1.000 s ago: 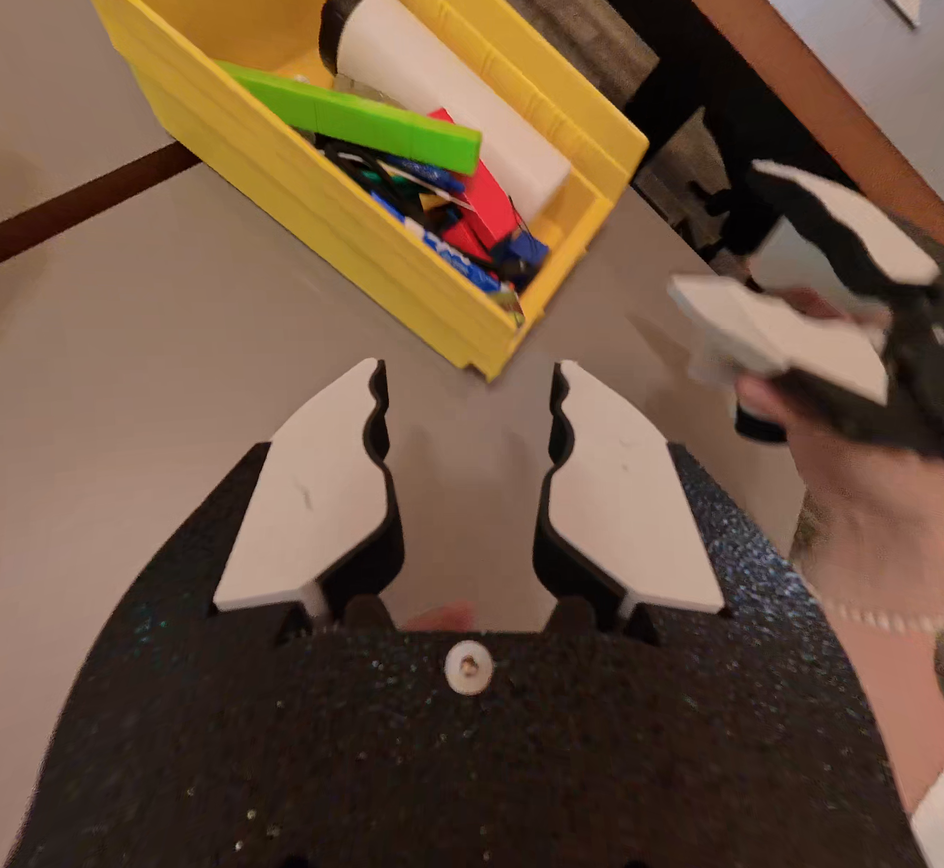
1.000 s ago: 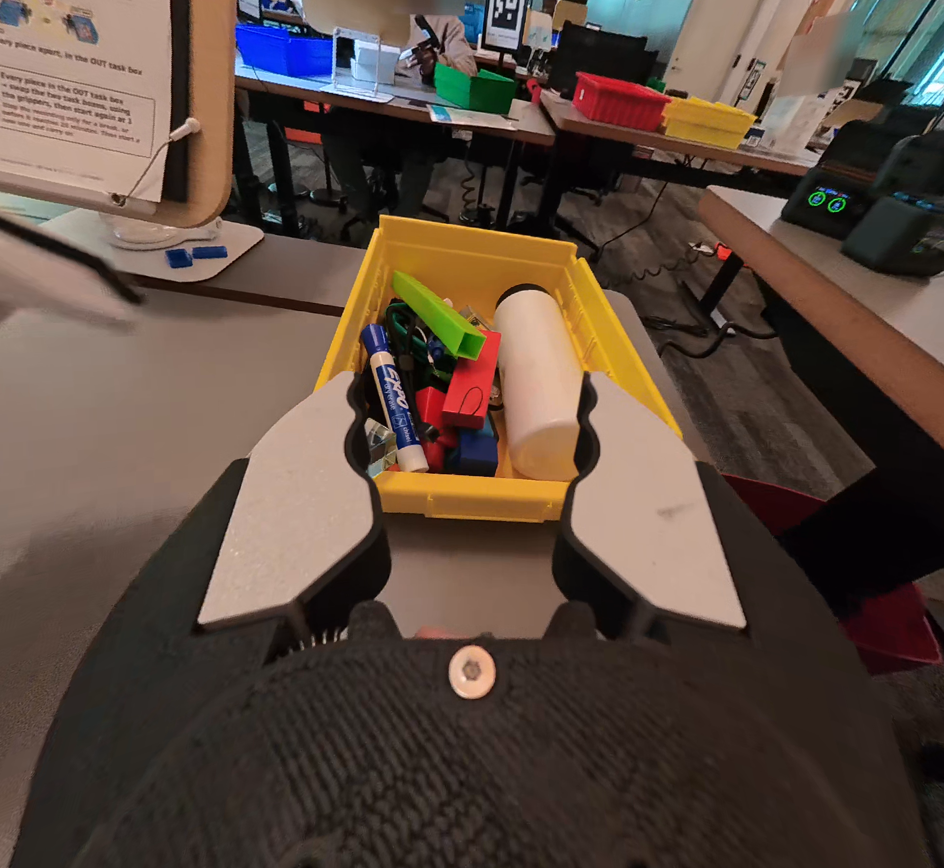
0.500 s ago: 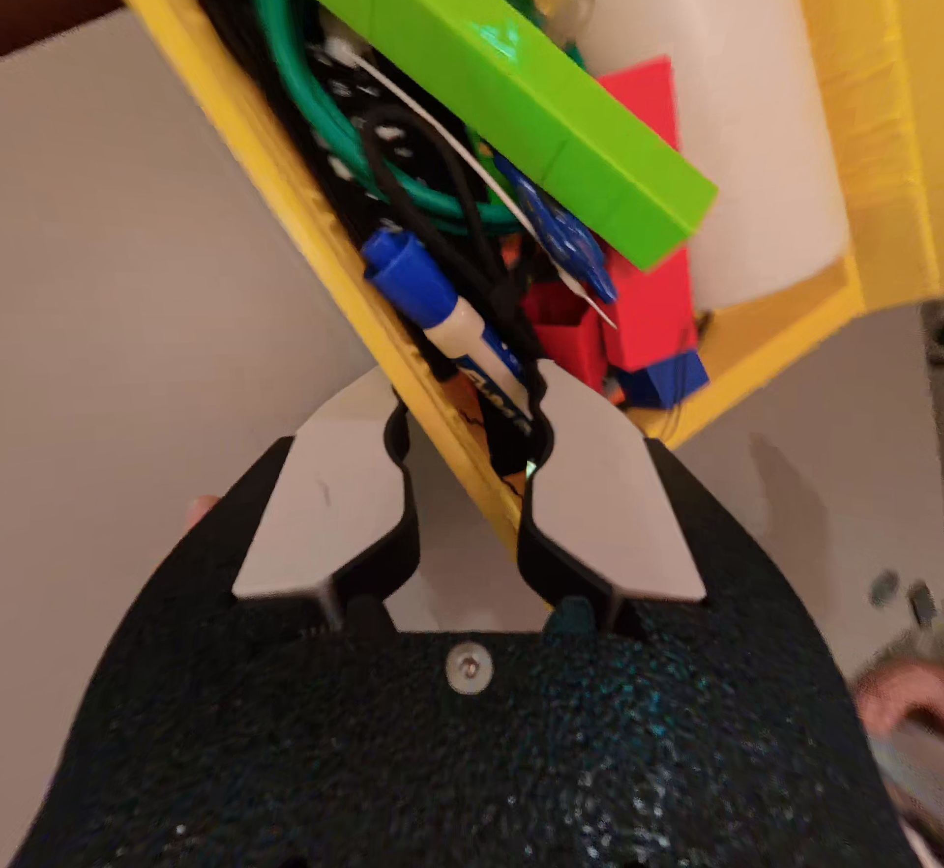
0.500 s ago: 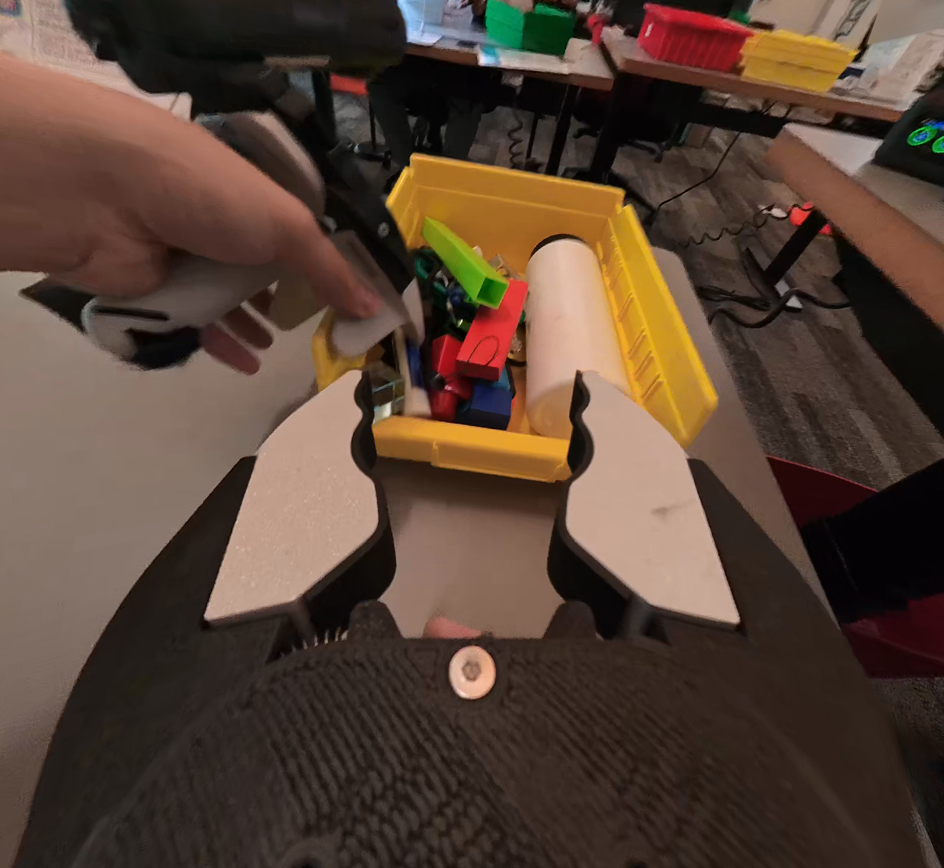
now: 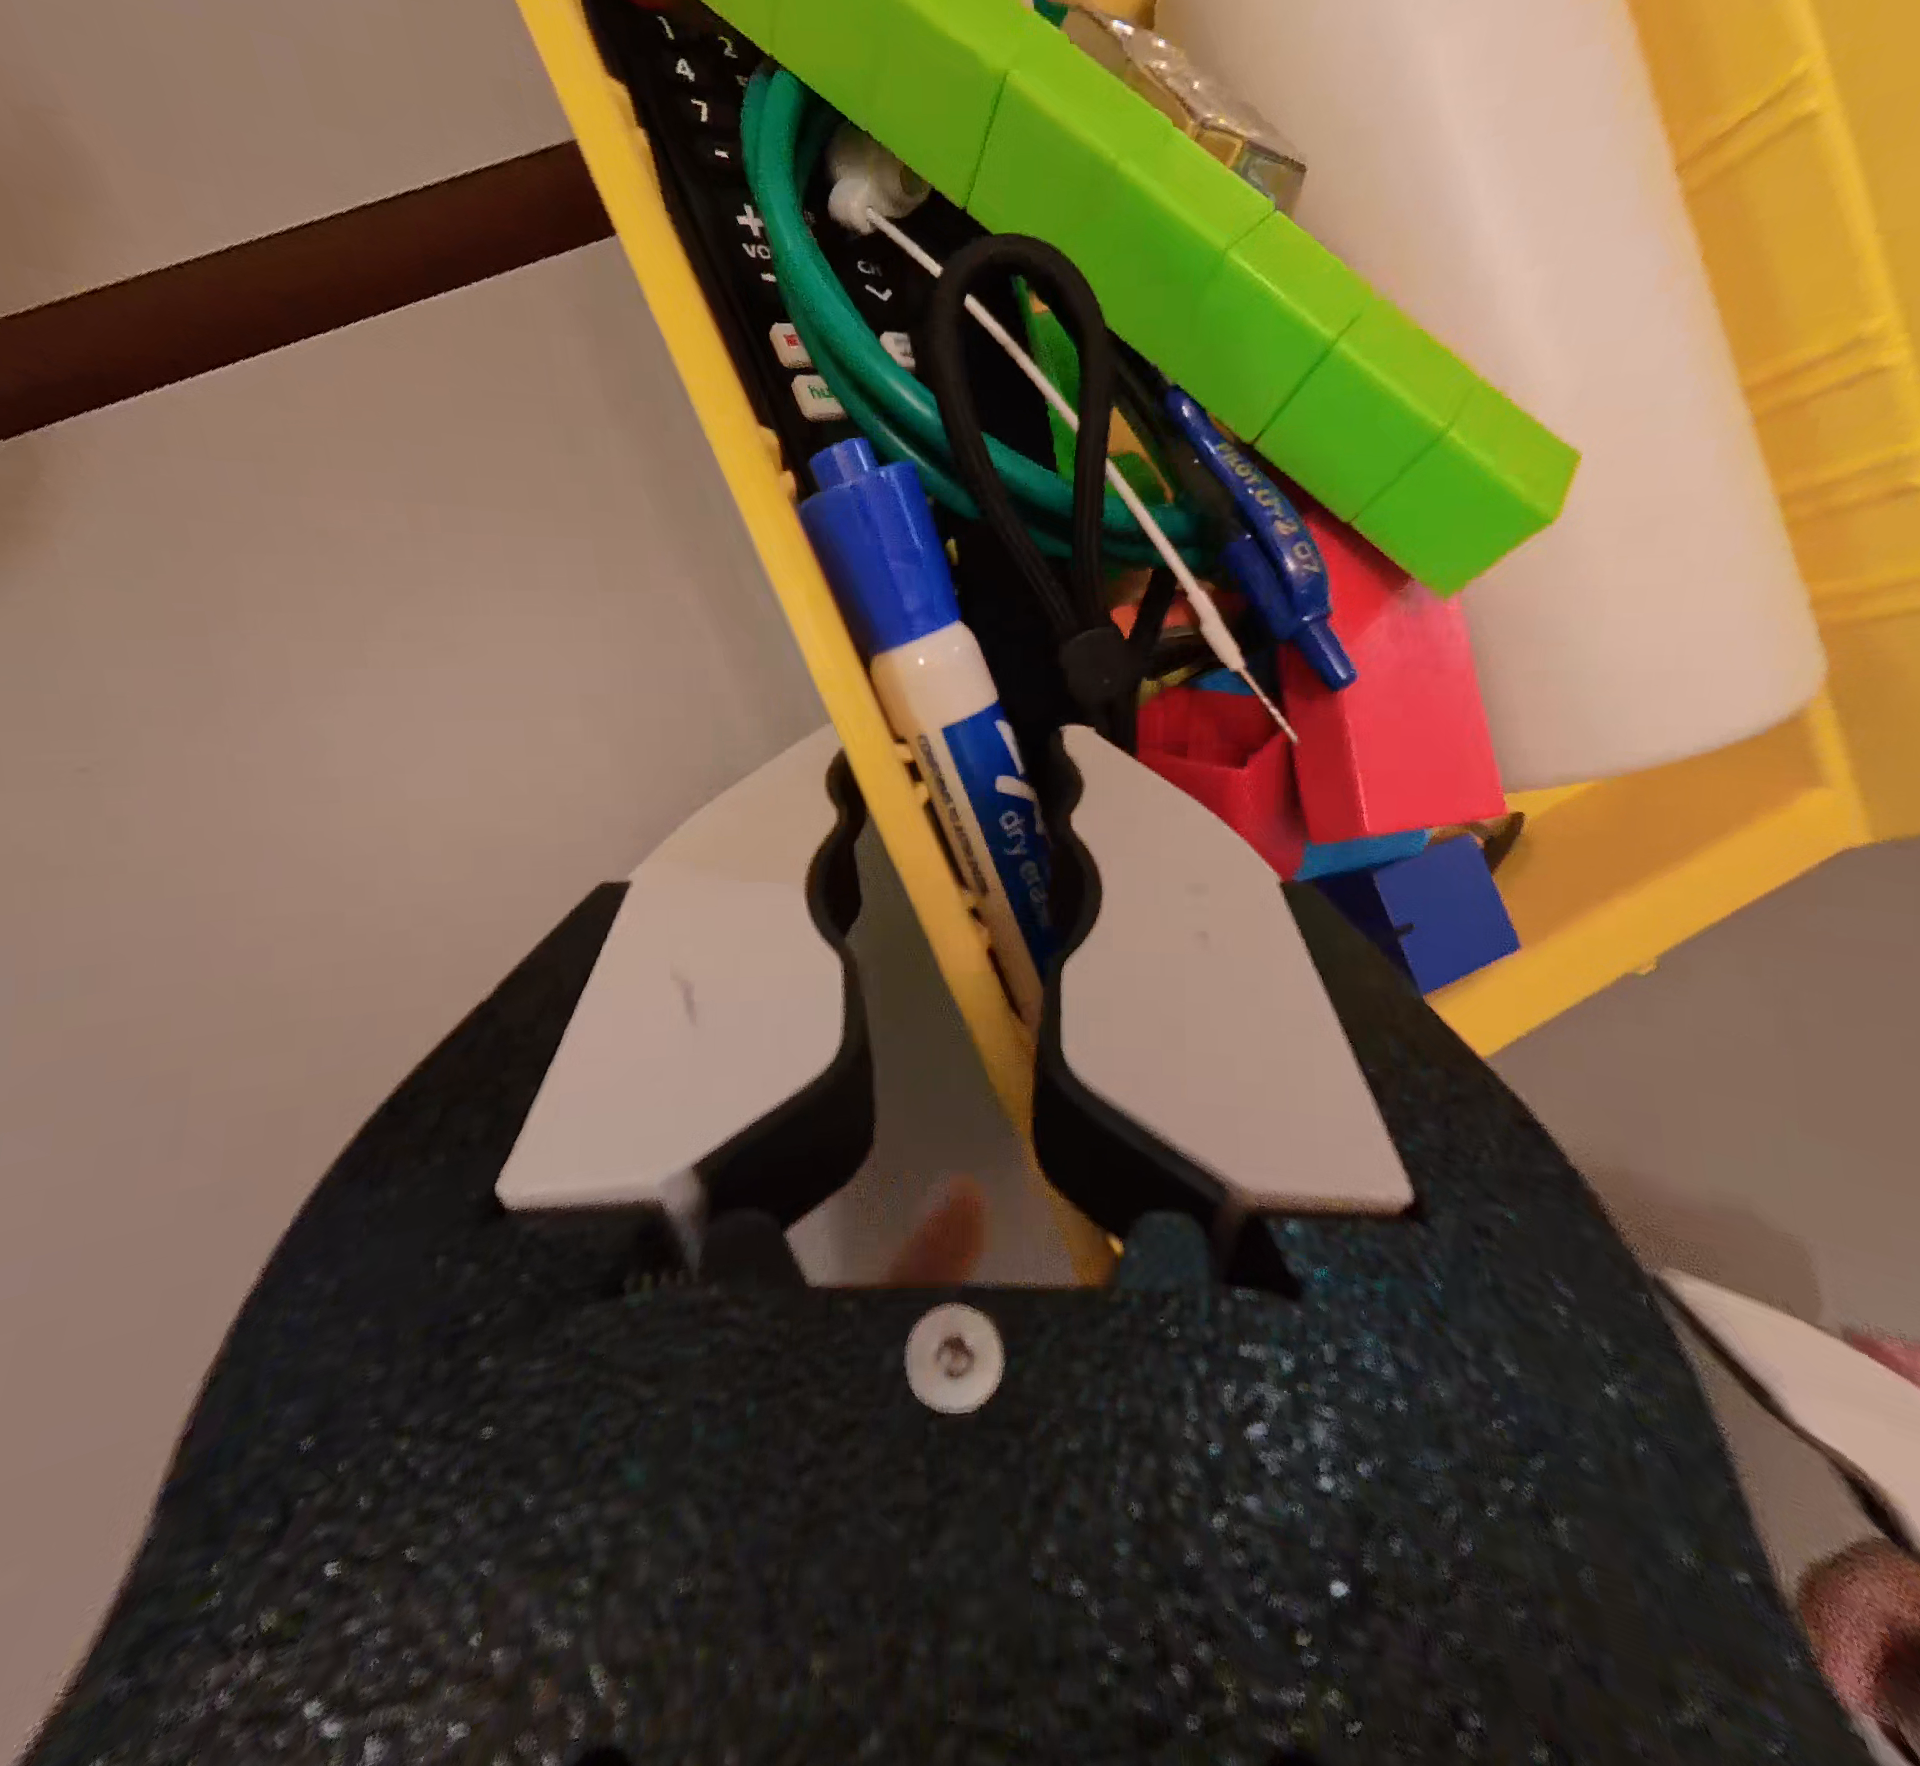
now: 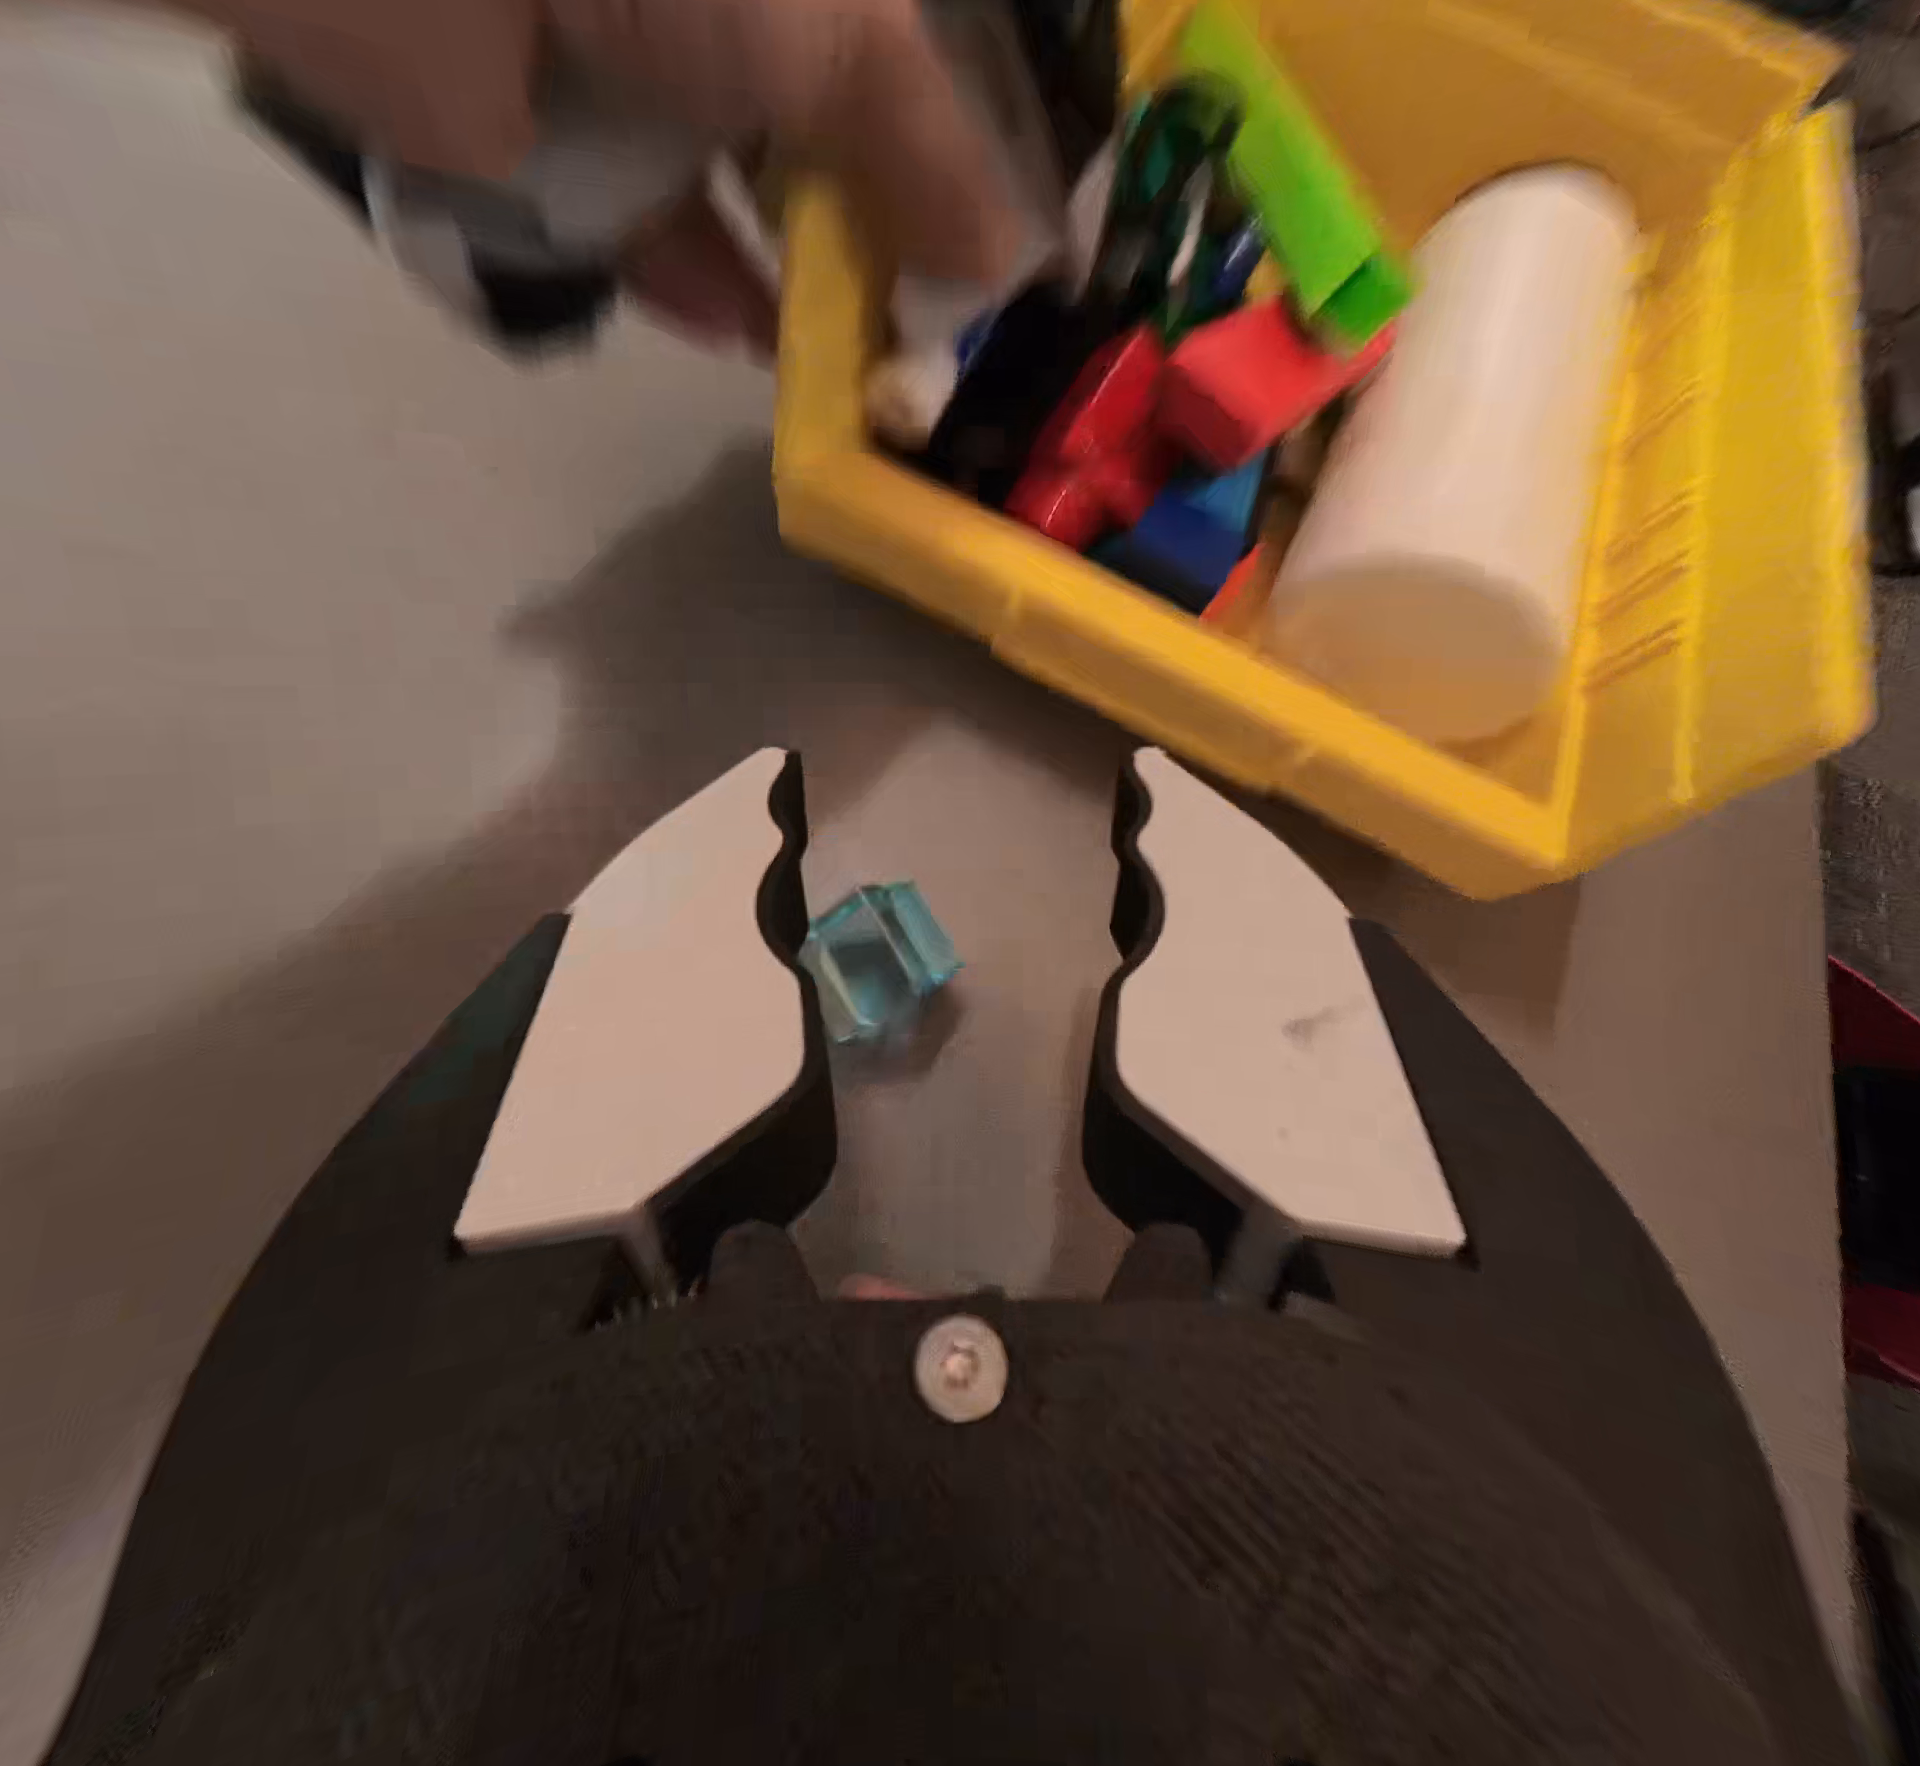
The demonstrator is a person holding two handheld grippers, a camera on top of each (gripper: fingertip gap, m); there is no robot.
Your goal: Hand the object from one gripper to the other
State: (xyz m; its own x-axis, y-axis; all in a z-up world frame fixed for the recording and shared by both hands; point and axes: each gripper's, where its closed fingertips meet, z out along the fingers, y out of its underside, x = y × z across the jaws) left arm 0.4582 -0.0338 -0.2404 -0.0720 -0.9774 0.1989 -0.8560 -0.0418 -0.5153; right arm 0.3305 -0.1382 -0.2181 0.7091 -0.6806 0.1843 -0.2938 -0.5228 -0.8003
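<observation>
Tabletop (image 6: pixel 312 677) grey w/ yellow bin (image 6: pixel 1714 573); left claw (image 5: pixel 951 771) straddles bin wall & marker (image 5: pixel 935 677); right claw (image 6: pixel 956 766) apart.

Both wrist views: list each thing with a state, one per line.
left gripper: straddling bin wall and marker, contact unclear
right gripper: open, empty
blue marker: capped, against bin wall
yellow bin: full
clear blue cube: loose on the table

A long green block (image 5: pixel 1091 189) lies across the upper middle of the frame, over a coiled green cable (image 5: pixel 821 345); a white cylinder (image 5: pixel 1538 345) fills the upper right.
</observation>
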